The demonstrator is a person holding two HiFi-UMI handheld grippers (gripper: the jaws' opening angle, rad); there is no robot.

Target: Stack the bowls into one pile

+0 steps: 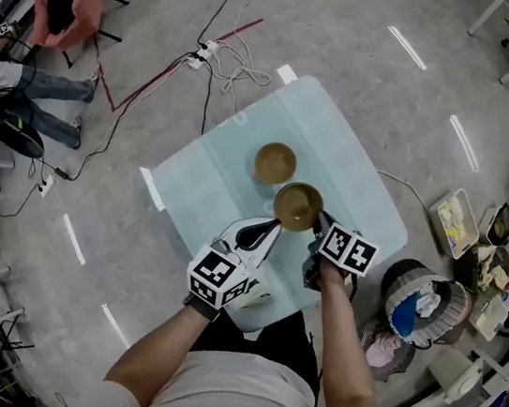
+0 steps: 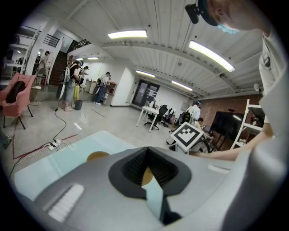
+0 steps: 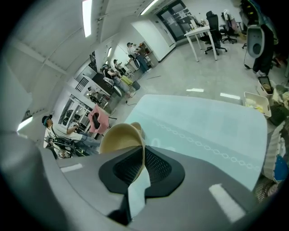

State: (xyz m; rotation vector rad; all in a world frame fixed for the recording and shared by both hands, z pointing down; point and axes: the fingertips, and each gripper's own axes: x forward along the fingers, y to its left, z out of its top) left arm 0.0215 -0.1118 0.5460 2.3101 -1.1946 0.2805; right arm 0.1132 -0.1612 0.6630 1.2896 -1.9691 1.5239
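Two bowls are showing, and no stacking is done yet, so the task is looking barely begun. The resting bowl (image 1: 275, 163) is sitting alone a little beyond the middle of the table (image 1: 209, 191), toward its far corner. The held bowl (image 1: 298, 206) is just beside it on the side nearer the person, the two rims close together. The right gripper (image 1: 319, 228) is pinching the held bowl by the part of its rim facing the person; in the right gripper view the thin wall is running straight between the two pads. Whether that bowl is being carried above the surface or resting on it, I cannot tell. The left gripper (image 1: 267, 233) is hanging over the near part of the surface, its jaws meeting at the tips and gripping nothing, with a bowl only showing beyond them. What is remaining, by my reading, is setting the held bowl down into the resting one. Being round, the held bowl is offering no long side; its mouth is facing up toward the head camera, so its axis is standing roughly upright, with the gripped edge pointing back at the person.
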